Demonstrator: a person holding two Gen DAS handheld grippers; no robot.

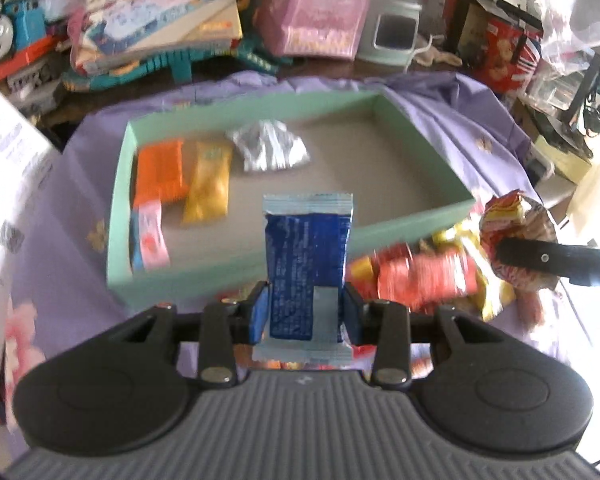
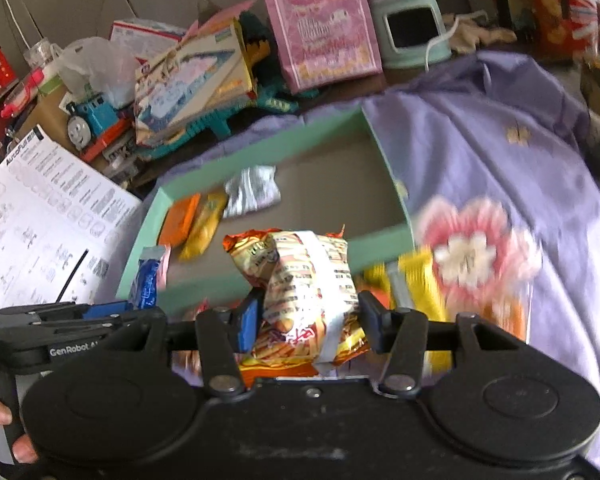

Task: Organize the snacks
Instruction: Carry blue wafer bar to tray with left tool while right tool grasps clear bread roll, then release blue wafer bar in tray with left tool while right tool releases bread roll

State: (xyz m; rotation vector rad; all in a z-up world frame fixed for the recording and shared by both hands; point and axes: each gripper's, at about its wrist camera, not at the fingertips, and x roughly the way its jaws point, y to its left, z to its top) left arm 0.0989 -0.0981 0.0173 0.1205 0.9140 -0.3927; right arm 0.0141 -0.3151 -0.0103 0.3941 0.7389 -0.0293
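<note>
A mint green tray [image 1: 260, 104] lies on a purple cloth and holds an orange packet [image 1: 160, 174], a yellow packet [image 1: 208, 184], a silver packet [image 1: 270, 146] and a pink packet [image 1: 152, 238]. My left gripper [image 1: 306, 312] is shut on a blue snack packet [image 1: 308, 264], held upright just in front of the tray's near wall. My right gripper [image 2: 308, 320] is shut on an orange and white snack bag [image 2: 304, 280], held near the tray's [image 2: 268, 148] right front corner. That bag [image 1: 516, 232] and the right gripper's finger [image 1: 540, 258] show at the right of the left wrist view.
Loose red and yellow snack packets [image 1: 428, 276] lie on the purple flowered cloth [image 2: 500, 152] by the tray's right front. Behind the tray are a toy train [image 1: 12, 32], boxes [image 1: 160, 12], a pink bag [image 1: 320, 8] and a pale green appliance [image 1: 392, 36]. A white printed sheet [image 2: 40, 216] lies at left.
</note>
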